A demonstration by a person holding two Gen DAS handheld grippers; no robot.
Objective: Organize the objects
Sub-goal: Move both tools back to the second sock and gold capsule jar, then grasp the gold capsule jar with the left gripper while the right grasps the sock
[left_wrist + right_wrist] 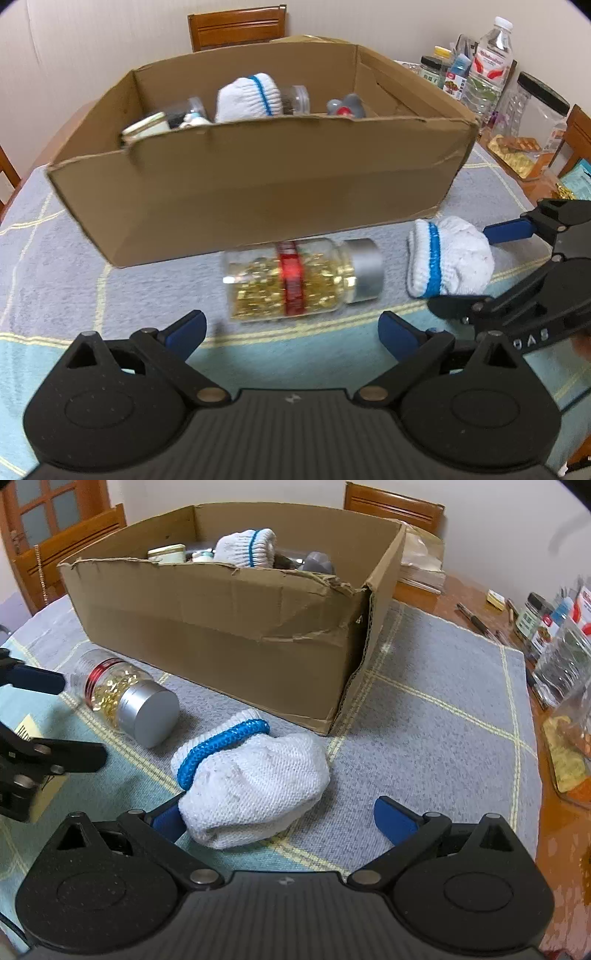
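Observation:
A clear bottle of gold capsules point(295, 280) with a grey cap lies on its side just in front of my open, empty left gripper point(291, 332); it also shows in the right wrist view point(125, 698). A balled white glove with a blue band point(251, 782) lies between the spread fingers of my open right gripper point(280, 819), touching the left finger; the glove also shows in the left wrist view point(448, 258). A cardboard box point(258, 184), also in the right wrist view point(236, 627), stands behind, holding another white glove point(251, 96), jars and a grey toy.
A grey-and-teal checked cloth point(424, 720) covers the table. Bottles, jars and packets point(491, 74) crowd the right side of the table. Pens point(472, 618) lie on bare wood at the right. Wooden chairs point(236, 26) stand behind the box.

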